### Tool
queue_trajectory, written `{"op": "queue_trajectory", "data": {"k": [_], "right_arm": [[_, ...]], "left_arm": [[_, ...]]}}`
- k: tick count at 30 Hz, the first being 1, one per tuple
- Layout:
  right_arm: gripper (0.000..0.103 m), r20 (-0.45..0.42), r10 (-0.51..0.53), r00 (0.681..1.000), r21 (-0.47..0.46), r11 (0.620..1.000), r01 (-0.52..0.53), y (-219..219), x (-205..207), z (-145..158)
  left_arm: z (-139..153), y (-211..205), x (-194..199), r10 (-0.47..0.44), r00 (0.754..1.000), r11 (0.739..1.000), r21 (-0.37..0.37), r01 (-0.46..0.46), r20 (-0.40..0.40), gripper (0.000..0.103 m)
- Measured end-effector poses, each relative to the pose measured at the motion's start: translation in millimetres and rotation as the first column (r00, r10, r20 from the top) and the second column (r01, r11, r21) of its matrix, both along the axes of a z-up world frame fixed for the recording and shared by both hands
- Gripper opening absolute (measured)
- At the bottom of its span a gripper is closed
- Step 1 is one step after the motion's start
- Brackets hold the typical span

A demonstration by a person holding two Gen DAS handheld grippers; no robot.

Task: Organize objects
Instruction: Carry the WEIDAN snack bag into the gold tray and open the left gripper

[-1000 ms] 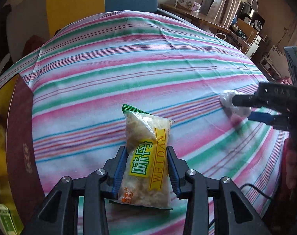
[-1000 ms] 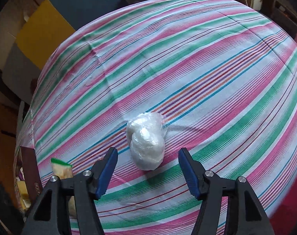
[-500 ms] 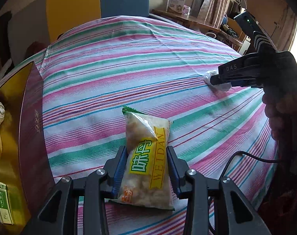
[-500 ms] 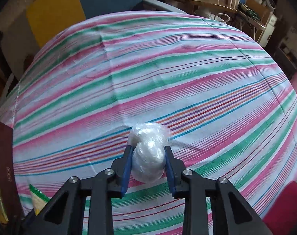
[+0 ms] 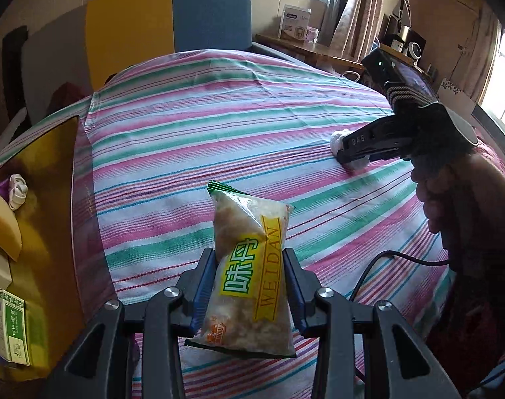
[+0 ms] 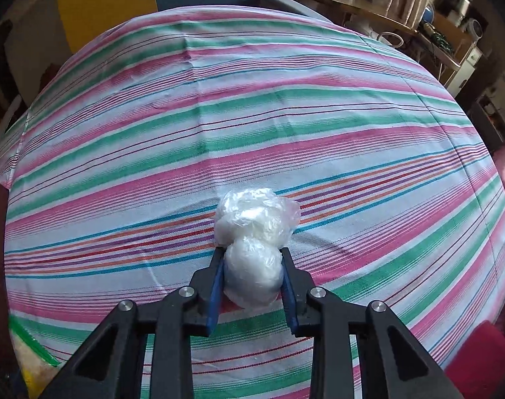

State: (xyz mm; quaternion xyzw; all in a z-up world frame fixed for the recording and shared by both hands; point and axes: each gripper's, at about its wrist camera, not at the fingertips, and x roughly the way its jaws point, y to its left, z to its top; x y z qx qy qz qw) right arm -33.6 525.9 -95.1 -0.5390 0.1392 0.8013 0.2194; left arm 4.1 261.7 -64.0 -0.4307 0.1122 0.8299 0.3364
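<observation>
A snack packet [image 5: 249,276] labelled WEIDAN sits low in the frame's centre, clamped between the left tool's [image 5: 249,291] blue pads. The white plastic-wrapped bundle [image 6: 254,256] at lower centre is pinched by the right tool [image 6: 252,281]. Both hang over a striped bedsheet [image 6: 219,126].

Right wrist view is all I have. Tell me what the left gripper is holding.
Observer: The left gripper is shut on a snack packet with a yellow label reading WEIDAN.
Operator: Say where it sits relative to my bundle.
Observer: The plastic-wrapped bundle held by the right gripper lies farther out on the striped sheet, to the packet's right.
Operator: Report what lies left of the sheet.
Observer: A green-and-white box lies on a yellow surface there.
</observation>
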Motion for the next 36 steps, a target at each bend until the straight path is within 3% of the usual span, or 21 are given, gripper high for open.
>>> {"op": "queue_trajectory", "data": {"k": [8, 12, 15, 18, 20, 22, 29, 36], "right_arm": [[0.034, -0.015, -0.034, 0.999, -0.042, 0.999, 0.033, 10, 1, -1], [0.040, -0.020, -0.052, 0.998, -0.052, 0.997, 0.051, 15, 1, -1], [0.052, -0.035, -0.061, 0.998, -0.053, 0.997, 0.059, 12, 7, 2], [0.053, -0.055, -0.066, 0.996, -0.031, 0.997, 0.064, 10, 8, 7], [0.051, -0.059, -0.066, 0.996, -0.004, 0.998, 0.066, 9, 8, 10], [0.031, -0.068, -0.051, 0.996, 0.023, 0.998, 0.053, 4, 10, 15], [0.030, -0.051, 0.006, 0.999, 0.065, 0.998, -0.003, -6, 4, 15], [0.029, -0.064, 0.082, 0.995, 0.041, 0.996, -0.080, -22, 0, 15]], "left_arm": [[20, -15, 7, 0.018, 0.999, 0.999, 0.038, -0.016, -0.031, 0.040], [28, -24, 10, 0.033, 0.999, 0.998, 0.055, -0.031, -0.036, 0.040], [32, -32, 10, 0.049, 0.998, 0.997, 0.065, -0.047, -0.036, 0.040], [35, -40, 10, 0.066, 0.997, 0.996, 0.071, -0.063, -0.042, 0.040], [37, -46, 9, 0.078, 0.996, 0.994, 0.075, -0.075, -0.045, 0.040], [39, -52, 9, 0.091, 0.994, 0.993, 0.074, -0.087, -0.052, 0.040], [42, -76, 3, 0.149, 0.987, 0.986, 0.078, -0.144, -0.056, 0.040], [45, -111, -5, 0.230, 0.972, 0.970, 0.095, -0.225, -0.048, 0.040]]}}
